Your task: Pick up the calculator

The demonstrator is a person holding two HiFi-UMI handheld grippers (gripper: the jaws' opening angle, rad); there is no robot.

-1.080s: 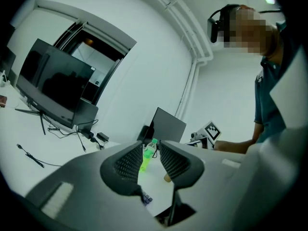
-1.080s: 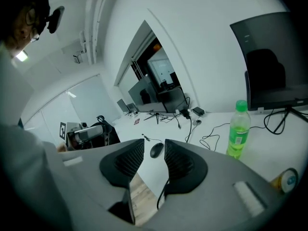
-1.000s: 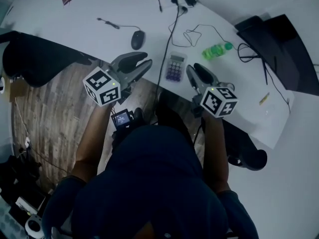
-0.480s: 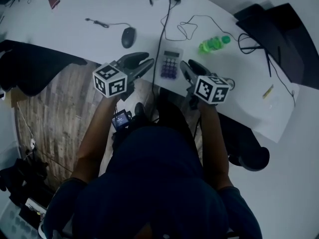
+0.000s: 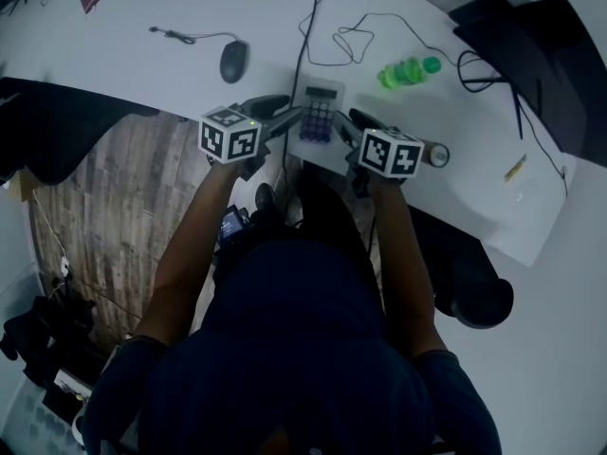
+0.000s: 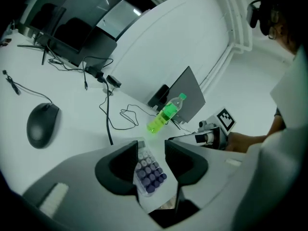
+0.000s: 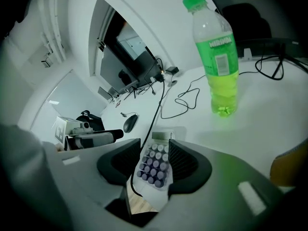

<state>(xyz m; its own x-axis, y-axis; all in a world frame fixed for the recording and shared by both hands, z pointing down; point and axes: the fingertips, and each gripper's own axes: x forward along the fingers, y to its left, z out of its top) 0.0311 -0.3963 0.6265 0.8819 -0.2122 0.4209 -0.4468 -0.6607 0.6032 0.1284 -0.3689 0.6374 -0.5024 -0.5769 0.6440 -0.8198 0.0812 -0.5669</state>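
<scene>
A small grey calculator (image 5: 320, 114) with purple keys lies flat on the white table (image 5: 142, 64), close to its front edge. My left gripper (image 5: 285, 118) sits just left of it and my right gripper (image 5: 347, 123) just right of it, both pointing at it from either side. In the left gripper view the calculator (image 6: 149, 172) shows through the gap of the left gripper (image 6: 151, 150), whose jaws are opening and do not touch it. In the right gripper view the calculator (image 7: 155, 165) likewise lies beyond the opening, empty right gripper (image 7: 154, 148).
A green bottle (image 5: 406, 72) lies behind the calculator to the right. A black mouse (image 5: 233, 61) rests to the left. A black cable (image 5: 305, 36) runs past the calculator over the table's edge. A tape roll (image 5: 436, 154) is by my right gripper. Dark equipment (image 5: 531, 55) fills the far right.
Both grippers have come down and closed in on the calculator from either side, and their jaws stand wider apart than before. The calculator has not moved.
</scene>
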